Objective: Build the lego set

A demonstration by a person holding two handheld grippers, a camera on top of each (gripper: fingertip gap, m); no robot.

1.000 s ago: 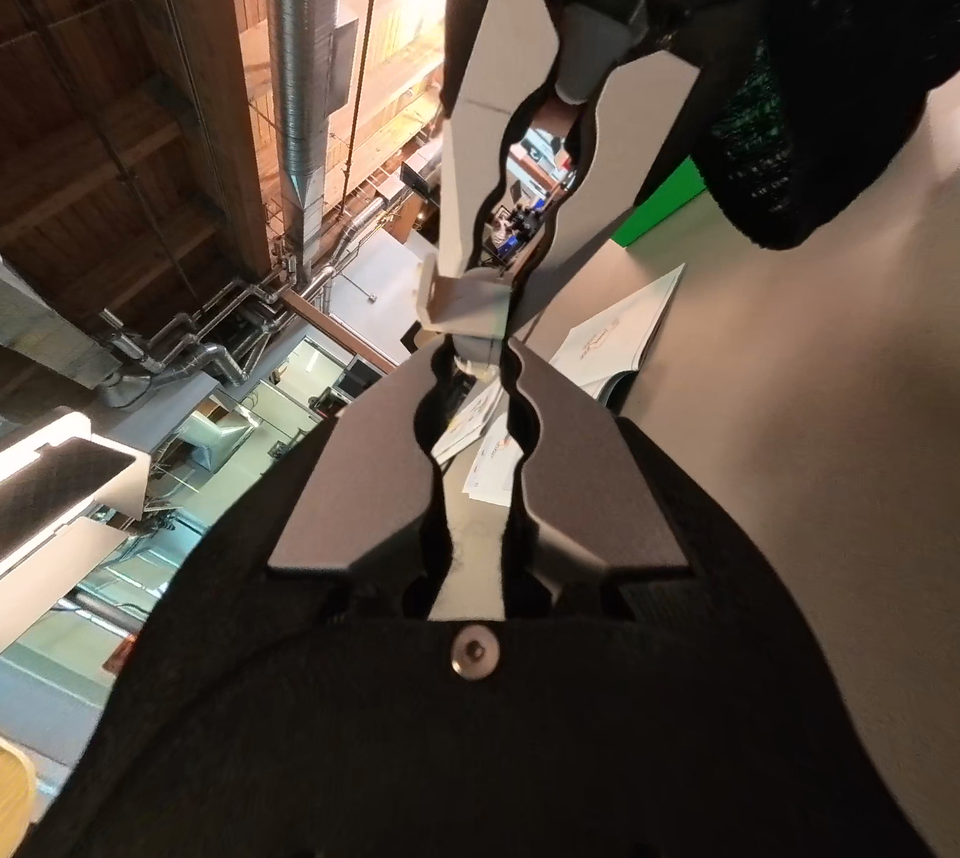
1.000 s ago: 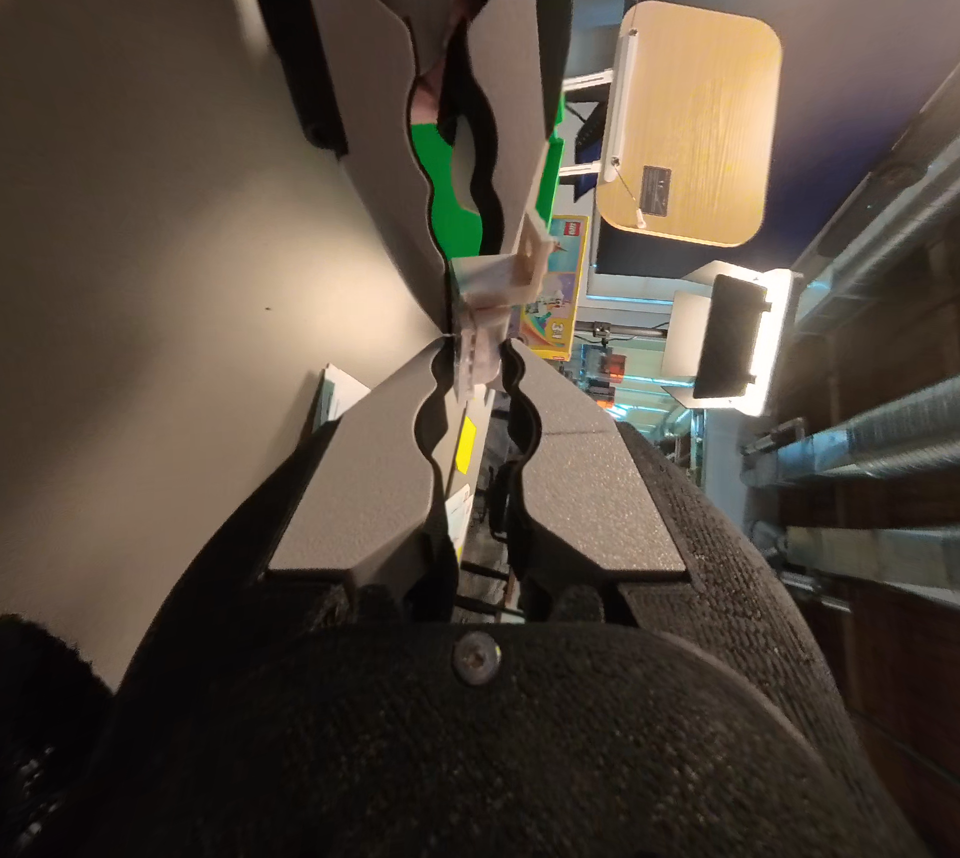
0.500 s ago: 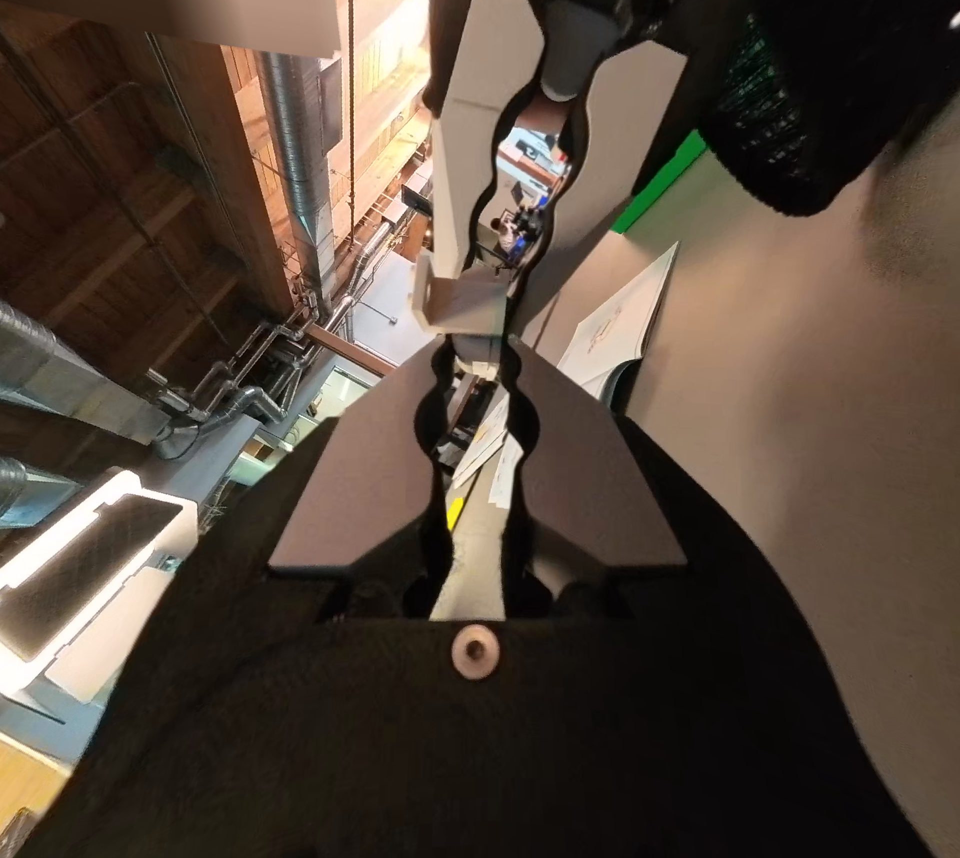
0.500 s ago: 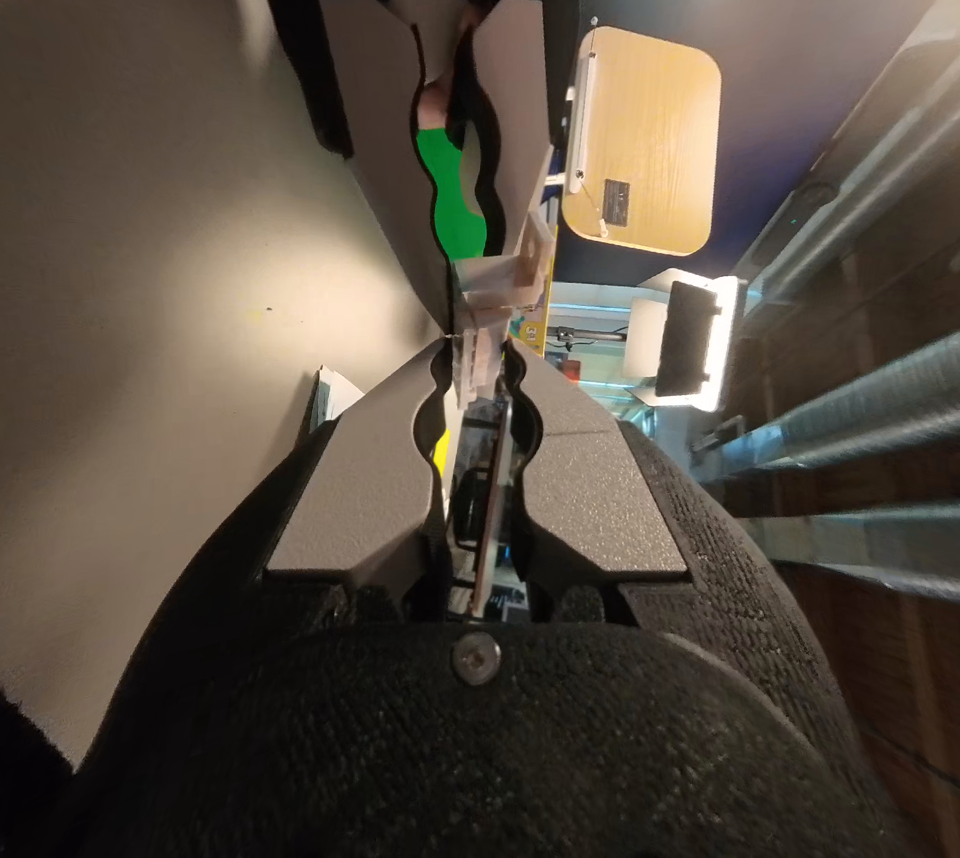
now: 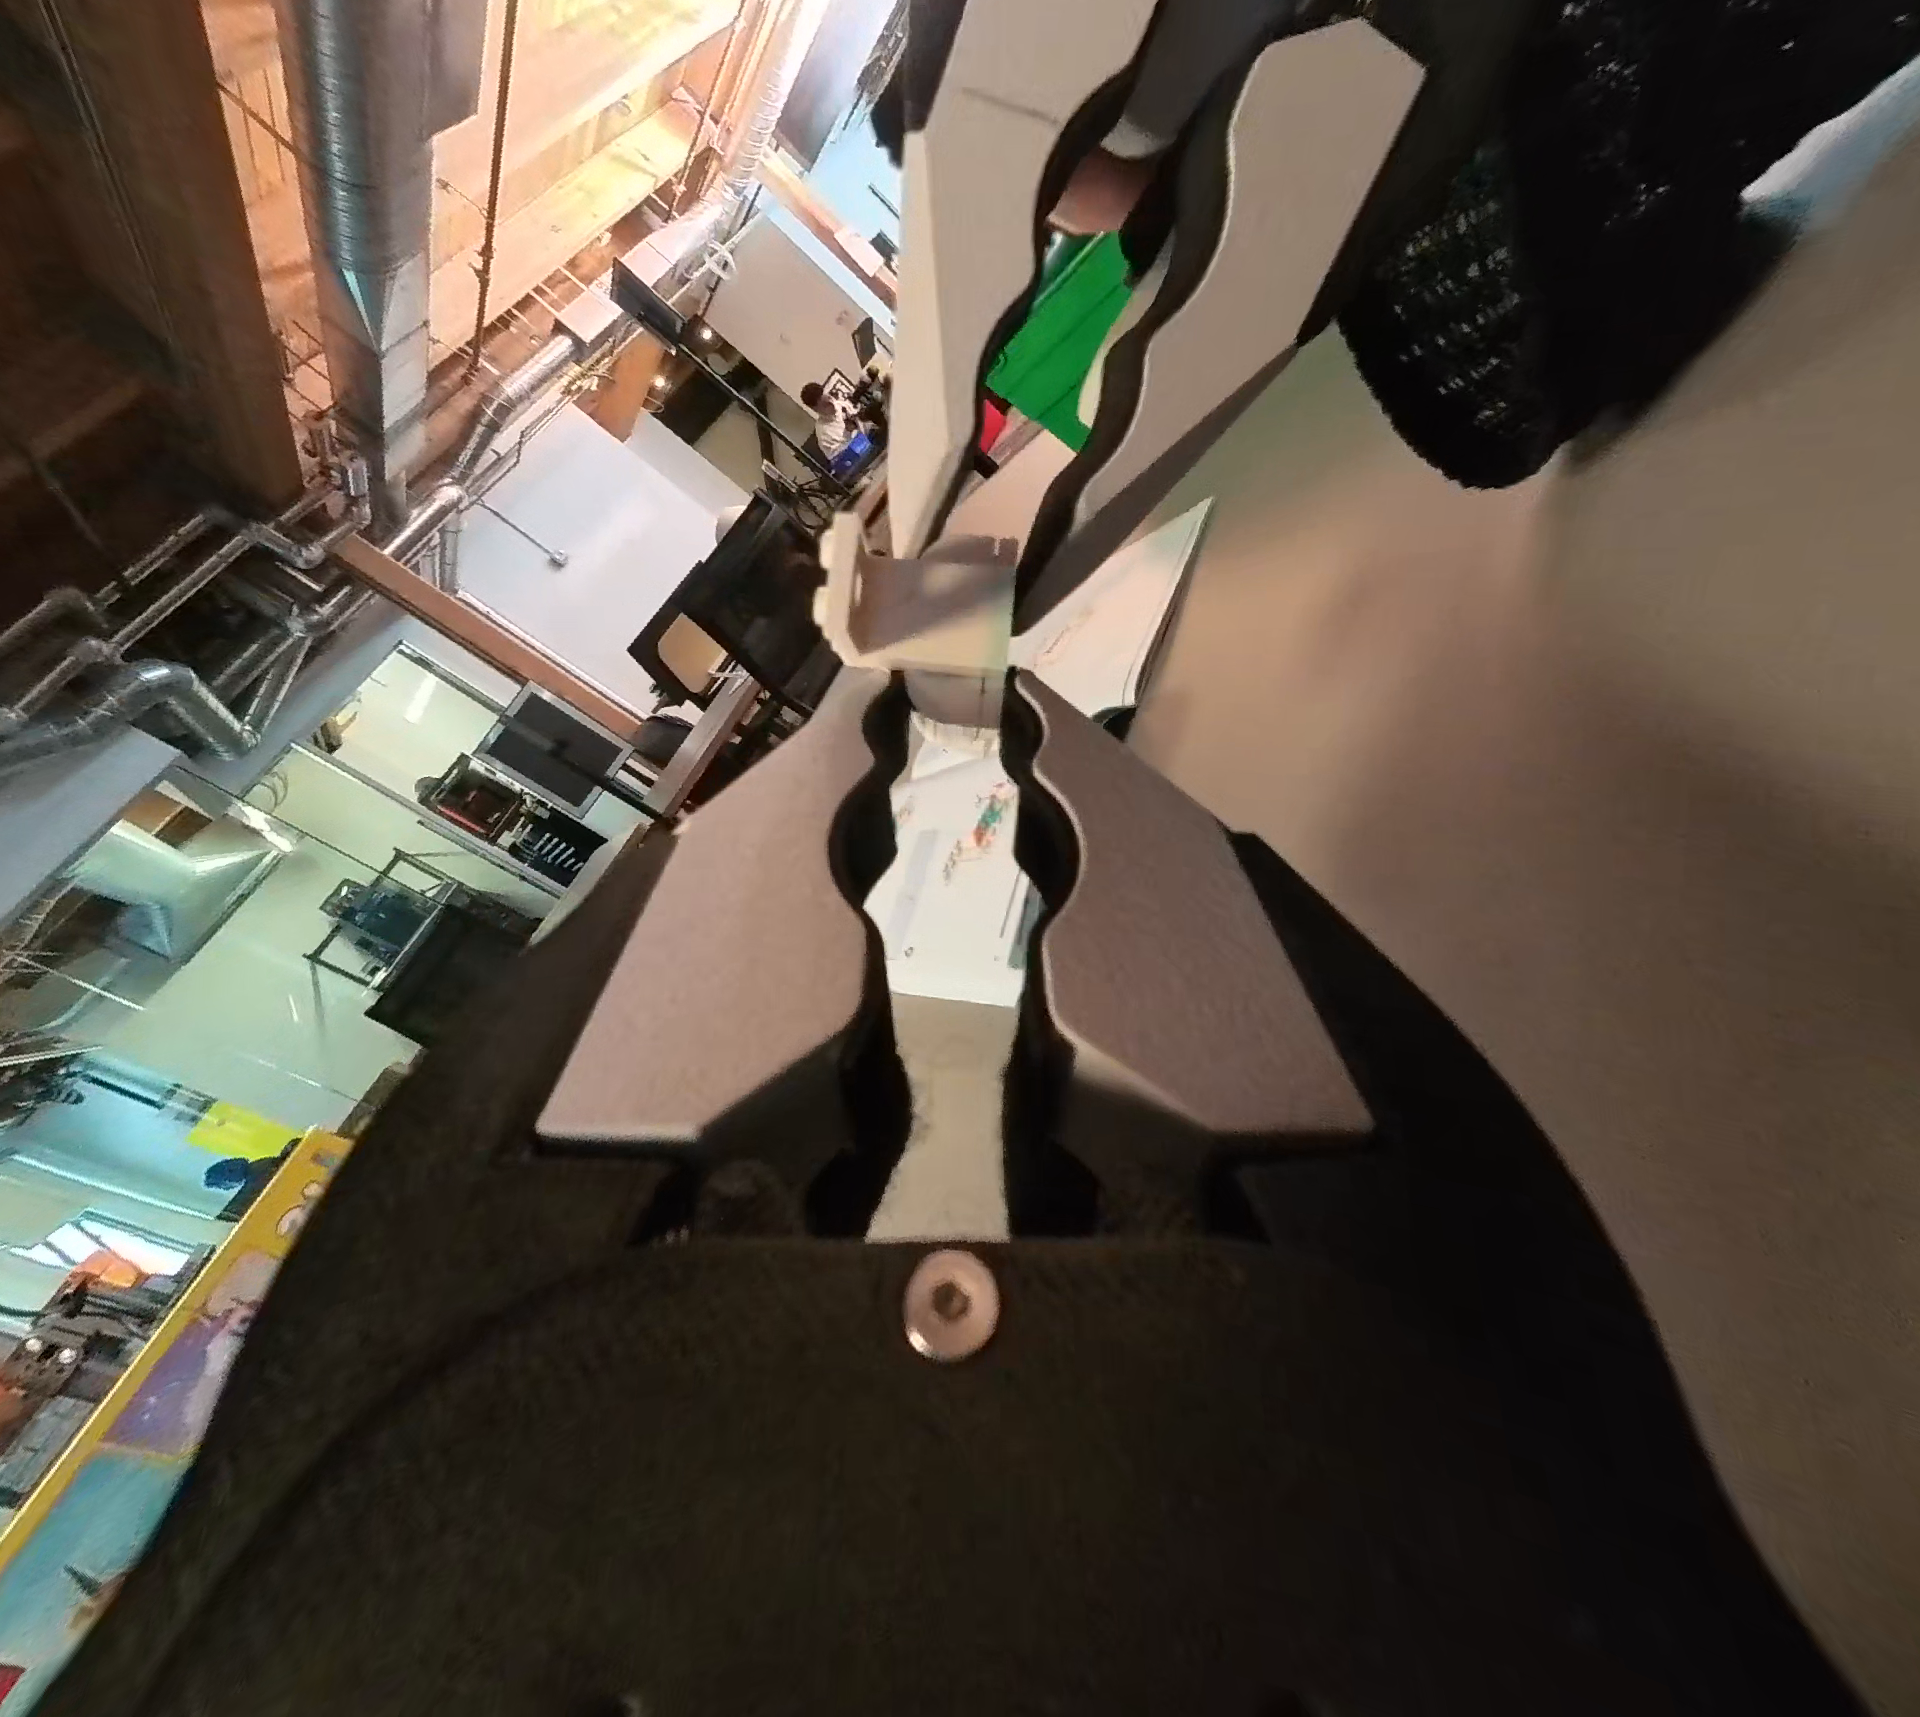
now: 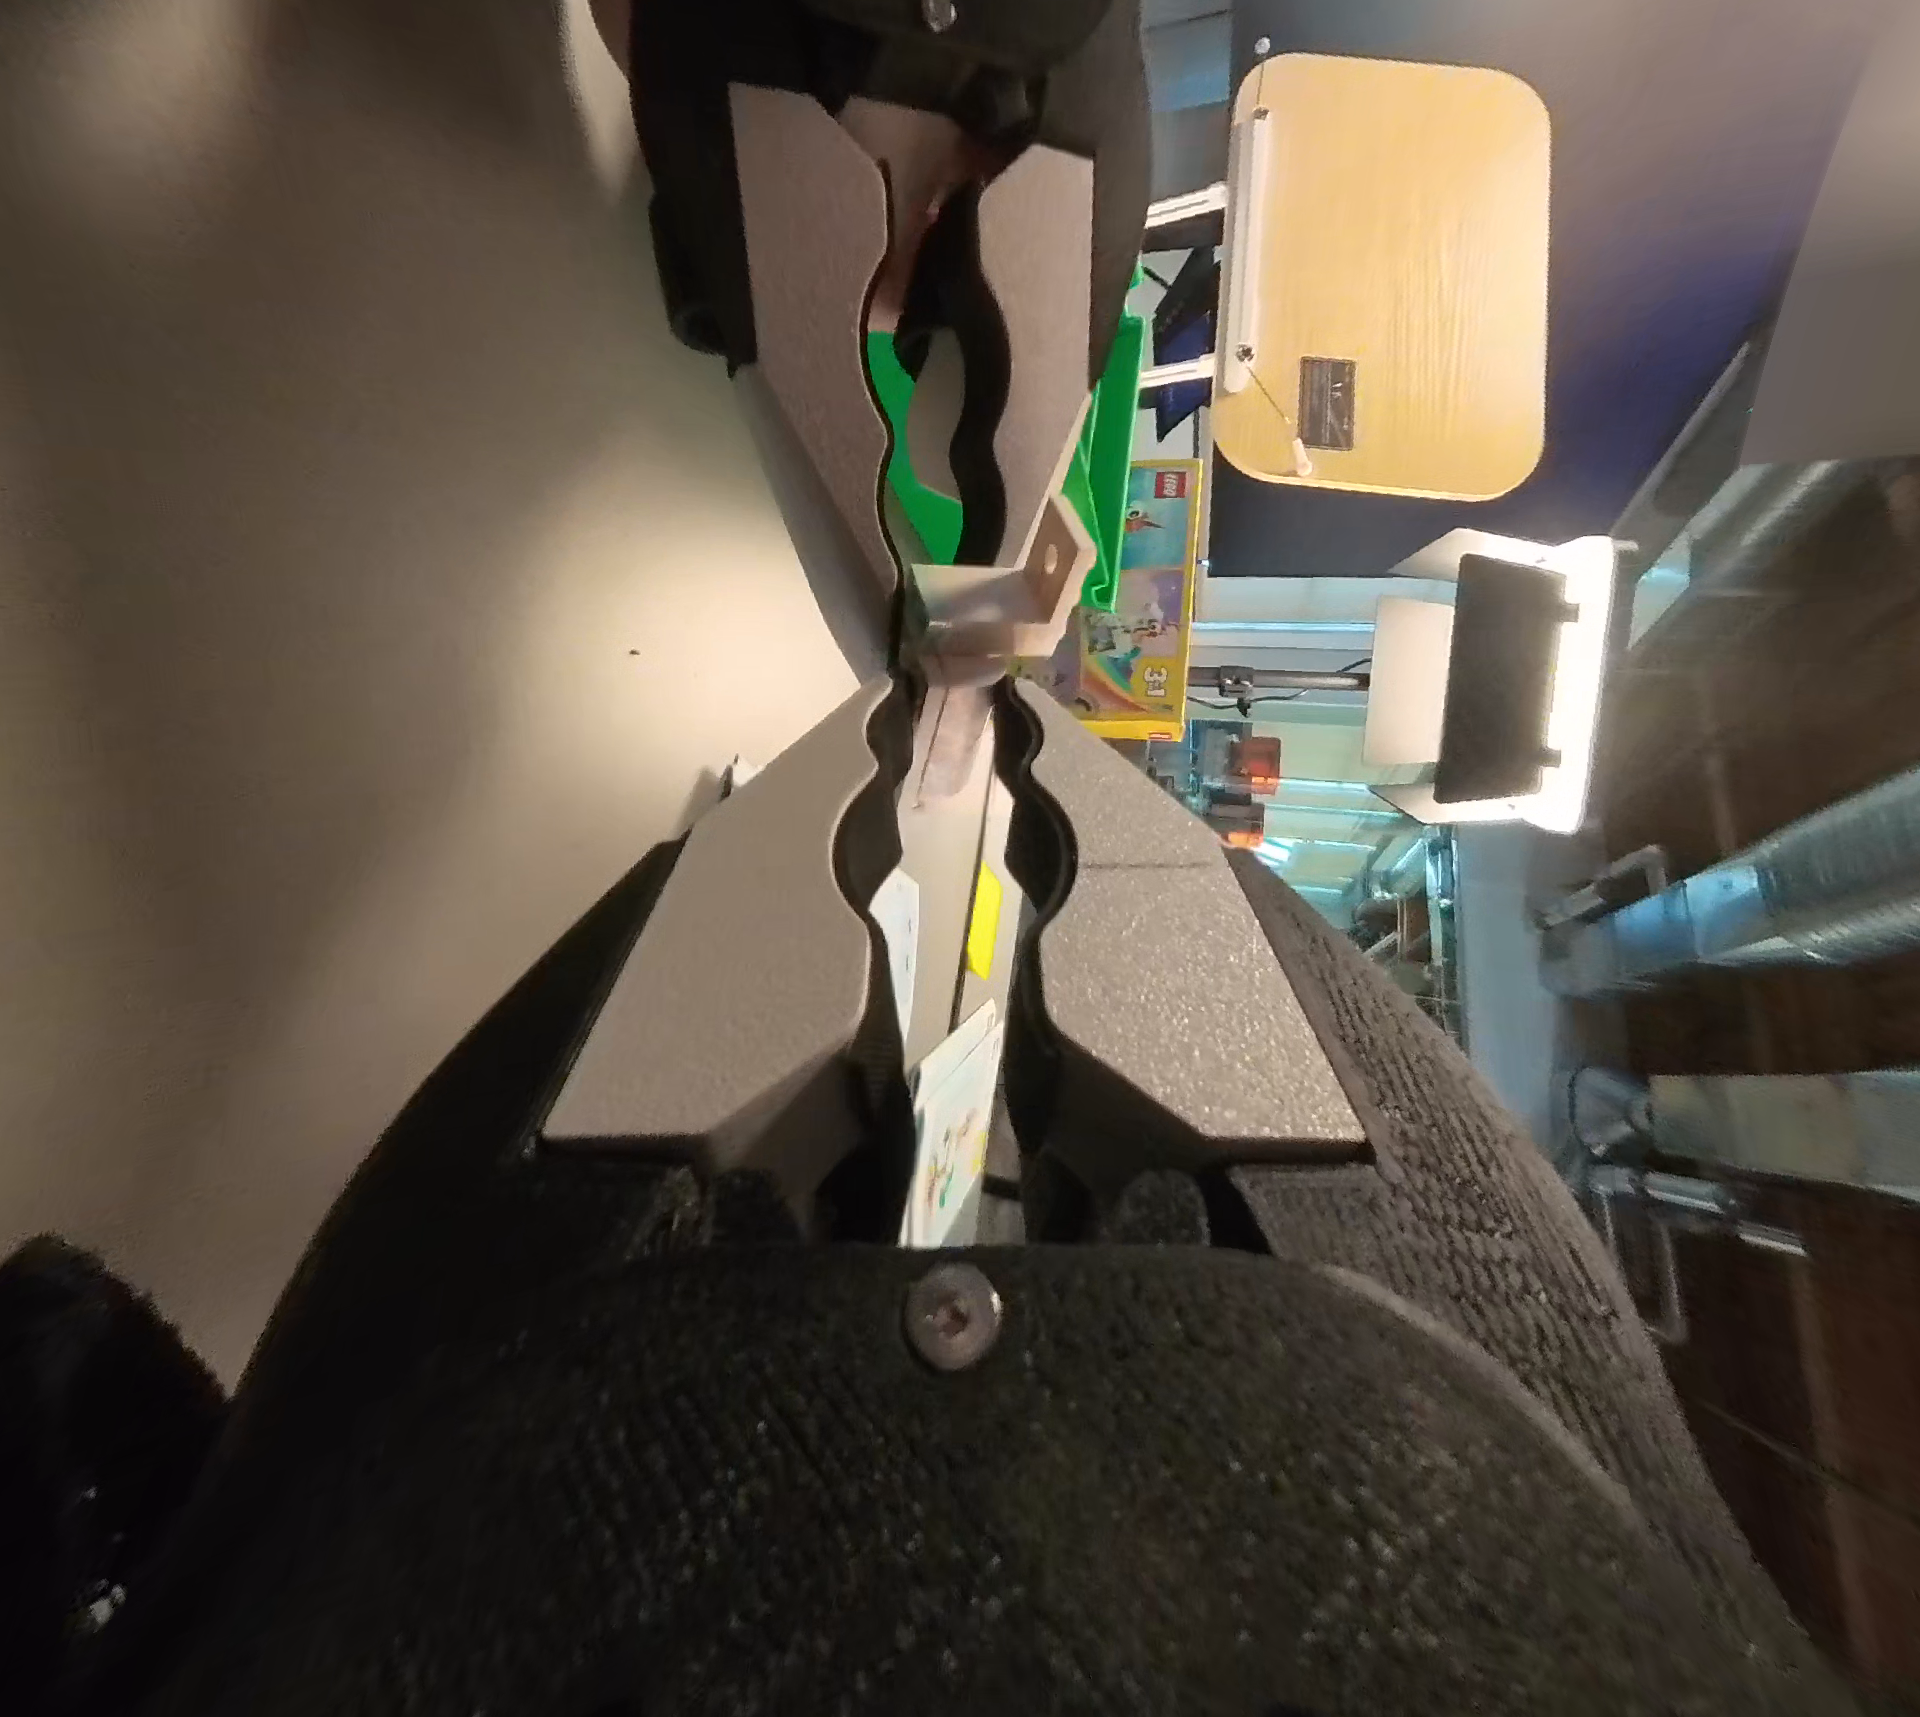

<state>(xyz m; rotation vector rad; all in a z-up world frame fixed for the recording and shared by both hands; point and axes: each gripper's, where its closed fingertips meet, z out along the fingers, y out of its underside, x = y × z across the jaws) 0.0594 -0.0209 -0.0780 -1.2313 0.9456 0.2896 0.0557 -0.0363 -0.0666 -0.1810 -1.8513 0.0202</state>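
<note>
Up close in the left wrist view, the left gripper (image 5: 951, 696) is closed on a small pale piece (image 5: 956, 701) at its fingertips, while the right gripper (image 5: 971, 566) comes in from above, tip to tip, pinching the white bracket (image 5: 914, 607) — both held above the grey table (image 5: 1558, 836).

From the right wrist view, the right gripper (image 6: 951, 675) is likewise closed at the bracket (image 6: 997, 602), whose long axis lies crosswise to the fingers, its holed tab turned right. Neither is nearer; the join sits straight ahead between the opposed tips, so the move is probably a straight push together.
</note>
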